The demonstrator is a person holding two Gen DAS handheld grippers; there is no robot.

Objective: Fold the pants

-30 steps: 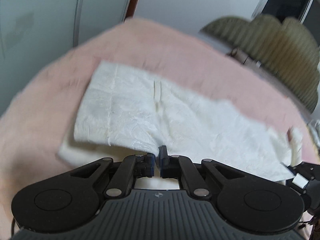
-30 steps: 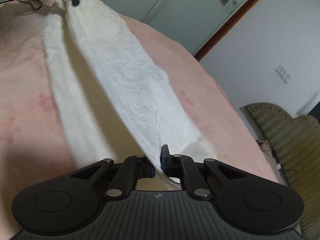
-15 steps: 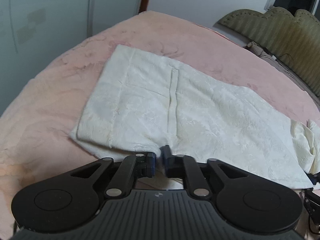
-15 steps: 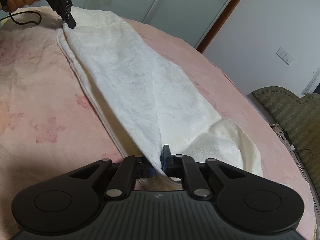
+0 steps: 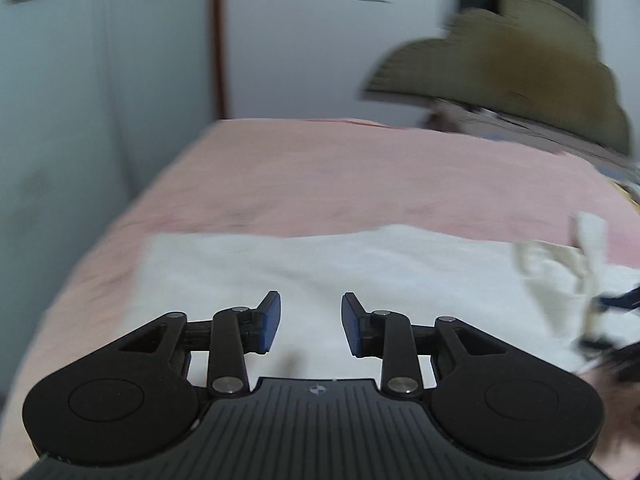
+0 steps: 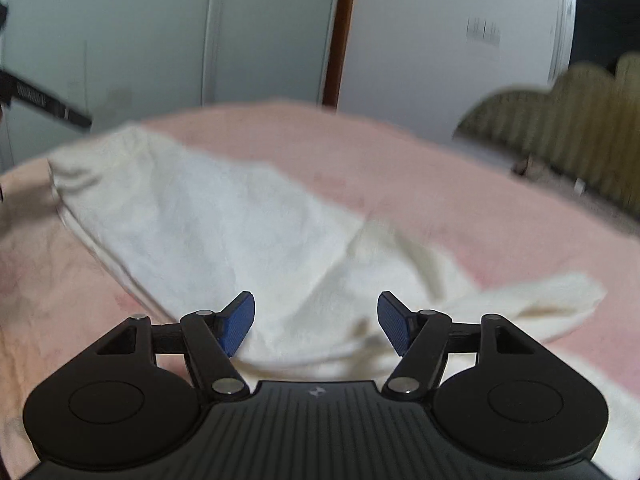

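Observation:
White pants lie folded lengthwise on a pink bed. My left gripper is open and empty, just above the near edge of the pants. In the right wrist view the pants stretch from the far left to a rumpled leg end at the right. My right gripper is open and empty above the near edge of the cloth. The other gripper shows at the far left, blurred.
An olive-green headboard stands at the bed's far right, also in the right wrist view. Pale wardrobe doors and a white wall lie behind the bed. Both views are motion-blurred.
Both grippers were shut on the pants' edge and have opened, letting the cloth go onto the bed. Both have pulled back and tilted up, so more of the room shows.

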